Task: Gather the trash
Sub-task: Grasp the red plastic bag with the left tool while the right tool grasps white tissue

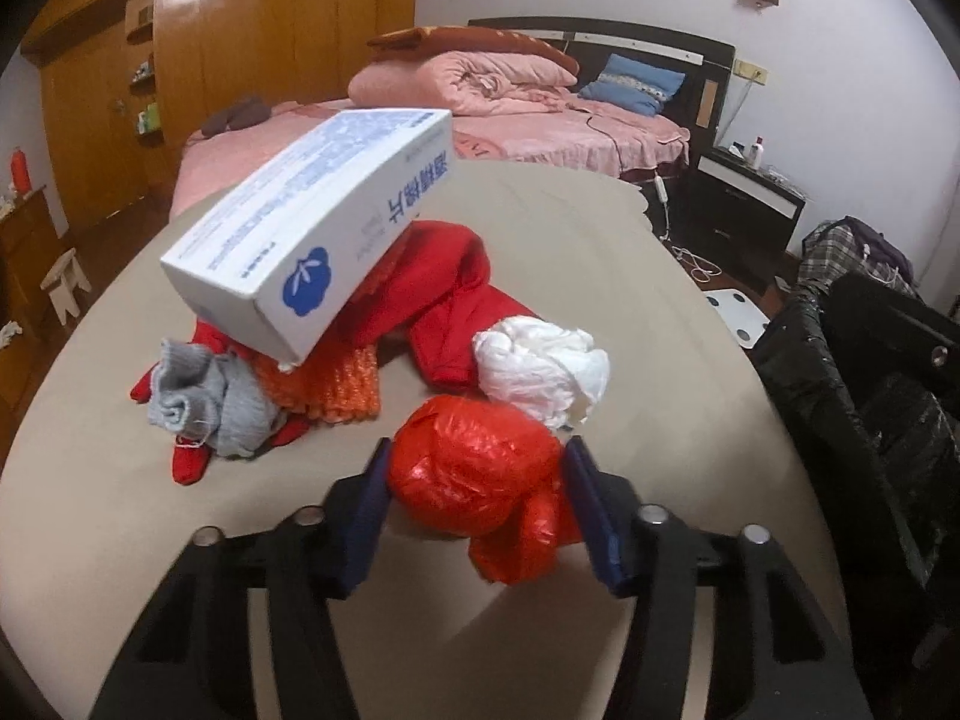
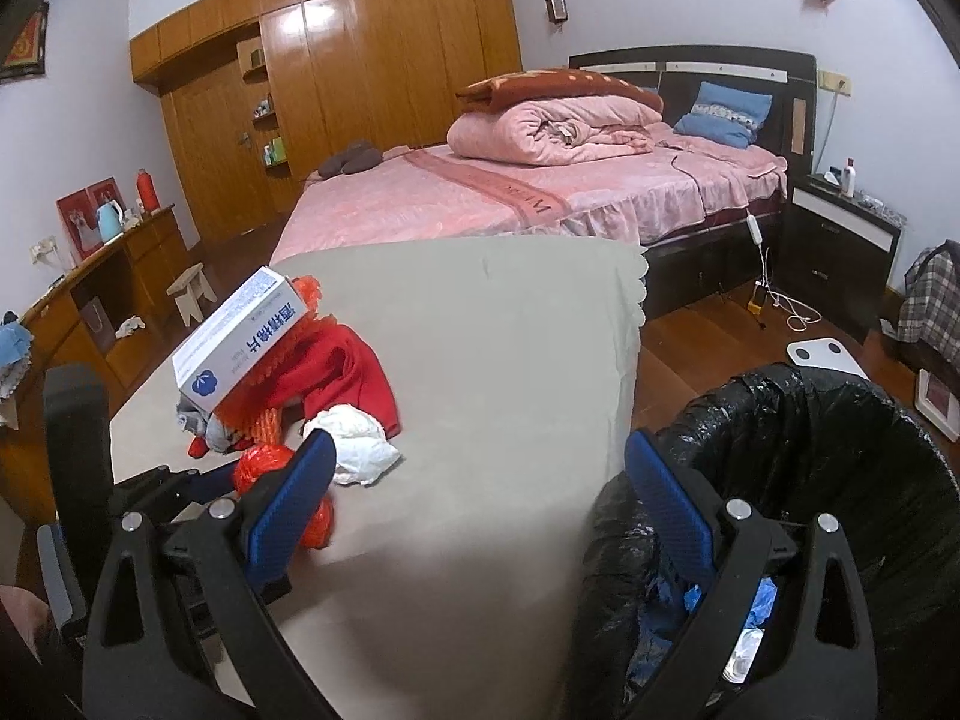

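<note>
1. Left gripper is clamping a crumpled red plastic bag w/ both blue pads pressing its sides; bag is sitting low on the beige worktop, near the front edge.
2. Right gripper is hanging wide apart w/ nothing between its fingers; its left finger is over the worktop, its right finger is over the rim of the black-lined trash bin.
3. Bin is standing on the floor just beside the worktop's right edge; blue and pale scraps are lying inside.
4. White crumpled plastic wad is lying just behind the red bag, touching or nearly so – can't tell which.
5. Further back, red garment is sprawling across the worktop; orange net and grey sock are lying at its left.
6. White-and-blue box is resting tilted on top of that pile.
7. Behind the worktop: pink bed w/ folded quilt, wooden wardrobe along the back wall.
</note>
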Available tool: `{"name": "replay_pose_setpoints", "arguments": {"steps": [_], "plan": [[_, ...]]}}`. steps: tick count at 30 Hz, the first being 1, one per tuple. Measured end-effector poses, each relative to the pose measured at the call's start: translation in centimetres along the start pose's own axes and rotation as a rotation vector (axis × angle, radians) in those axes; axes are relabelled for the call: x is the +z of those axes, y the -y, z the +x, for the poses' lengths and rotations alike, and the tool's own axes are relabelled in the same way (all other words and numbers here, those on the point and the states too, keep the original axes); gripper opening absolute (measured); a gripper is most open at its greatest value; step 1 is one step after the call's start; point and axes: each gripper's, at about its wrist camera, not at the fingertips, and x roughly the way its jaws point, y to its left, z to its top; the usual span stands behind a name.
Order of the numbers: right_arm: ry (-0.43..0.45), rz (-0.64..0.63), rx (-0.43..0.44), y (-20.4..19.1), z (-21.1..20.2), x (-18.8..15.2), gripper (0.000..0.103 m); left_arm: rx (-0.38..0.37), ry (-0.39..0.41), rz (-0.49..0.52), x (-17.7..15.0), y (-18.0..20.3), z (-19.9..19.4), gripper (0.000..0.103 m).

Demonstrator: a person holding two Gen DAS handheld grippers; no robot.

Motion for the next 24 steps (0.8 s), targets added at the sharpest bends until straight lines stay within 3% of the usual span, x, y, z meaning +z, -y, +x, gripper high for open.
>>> {"name": "replay_pose_setpoints", "arguments": {"steps": [3,9,24], "plan": [[0.0,-0.006,0.002,-0.2,0.2,0.1,0.094,-0.001,0.029,-0.004,0.0,0.0,-0.9,0.044],[0.005,-0.014,0.017,-0.9,0.5,0.5,0.094,0.018,0.097,0.025,0.0,-0.3,-3.8,0.042],[-0.102,-0.046,0.072,-5.7,6.7,-0.3,0.094,0.11,0.13,-0.022,-0.2,-4.6,-5.7,0.041]]}}
